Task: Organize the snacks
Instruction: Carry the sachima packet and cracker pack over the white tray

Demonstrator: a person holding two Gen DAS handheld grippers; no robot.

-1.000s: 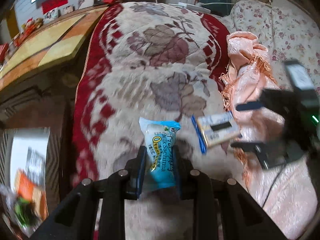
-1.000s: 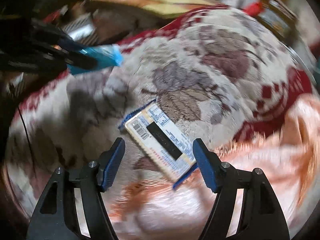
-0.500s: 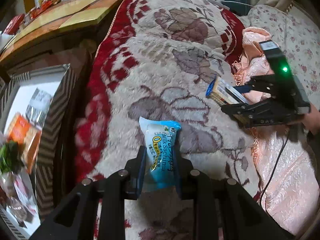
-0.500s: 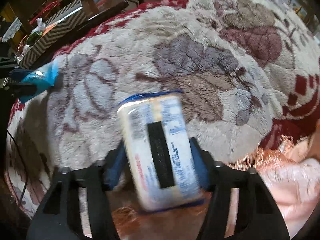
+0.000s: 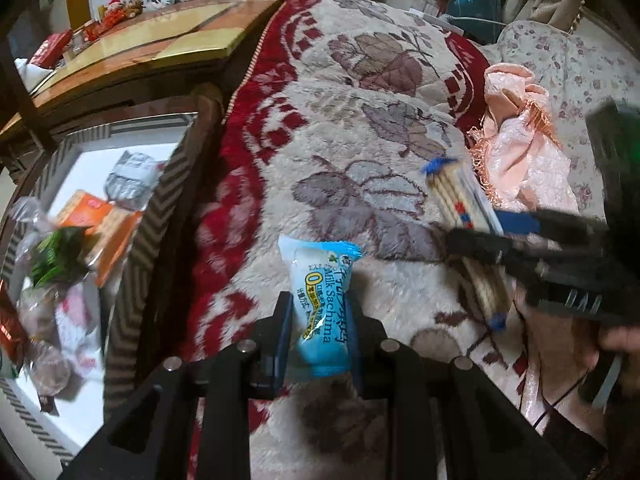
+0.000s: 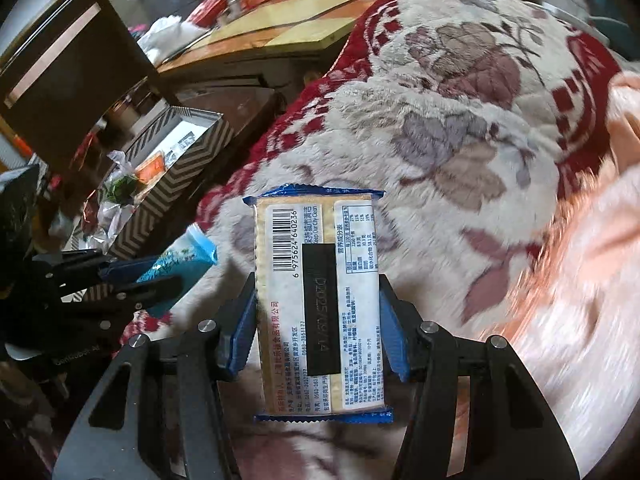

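Left gripper [image 5: 320, 332] clamps a blue Milk Sachima packet [image 5: 322, 308]. Right gripper [image 6: 318, 328] grips a cracker pack [image 6: 320, 300]. Striped snack box [image 5: 132, 248] at 9 o'clock.

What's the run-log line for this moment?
left tool: shut on sachima | right tool: shut on crackers | box: part-filled | both over blanket

Each camera sits close behind its fingers, looking down at the flowered blanket [image 5: 360, 168]. Both see the striped box [image 6: 176, 184].
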